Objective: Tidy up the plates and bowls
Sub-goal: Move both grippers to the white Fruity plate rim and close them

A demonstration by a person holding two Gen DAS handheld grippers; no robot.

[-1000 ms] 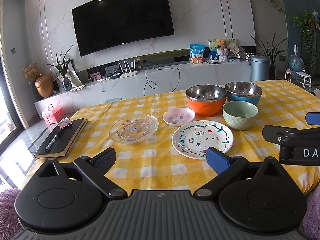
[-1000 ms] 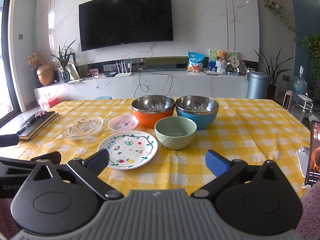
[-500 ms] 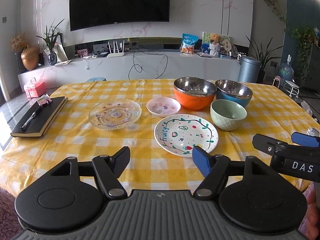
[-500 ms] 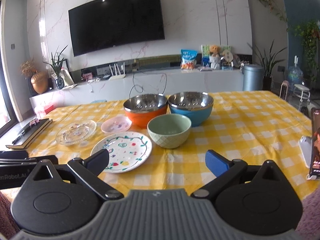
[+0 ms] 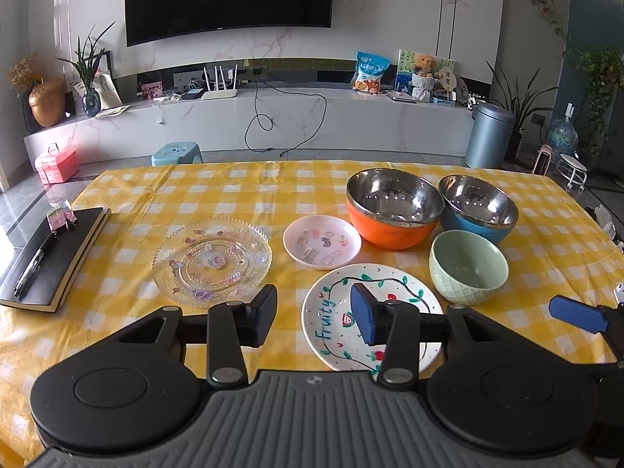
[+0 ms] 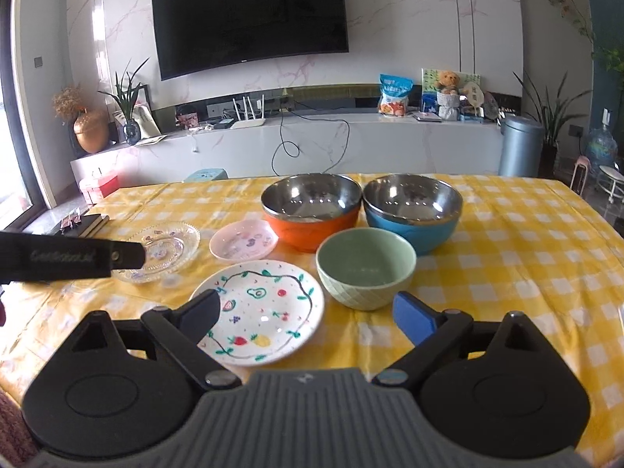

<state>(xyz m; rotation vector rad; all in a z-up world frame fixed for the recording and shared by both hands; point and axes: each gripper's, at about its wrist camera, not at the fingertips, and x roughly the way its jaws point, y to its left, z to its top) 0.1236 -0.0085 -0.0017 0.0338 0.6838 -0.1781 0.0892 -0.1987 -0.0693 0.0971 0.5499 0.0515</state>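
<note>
Six dishes on the bench (image 5: 241,187) and none of them stacked yet, so I'd say this job is basically at the start line.

Going left to right from where I'm standing: the clear glass plate (image 5: 211,260) sits ahead and off to the left of the left claw (image 5: 312,318). That claw is empty, with its jaws closing on nothing but air. Just ahead of it is the small pink plate (image 5: 322,241), and the painted fruit plate (image 5: 372,318) lies right under its blue finger, not gripped as far as I can see.

Next comes the orange bowl (image 6: 310,210), further out and left of the right claw (image 6: 312,314), then the green bowl (image 6: 366,267) straight ahead of it and very near. The blue bowl (image 6: 412,208) is behind that one, a bit to the right. The right claw is wide apart, just starting to close, holding nothing.

What's left, I reckon: all of it. Three plates to pile, three bowls to nest. Both claws look lined up for a first grab, nothing more.
</note>
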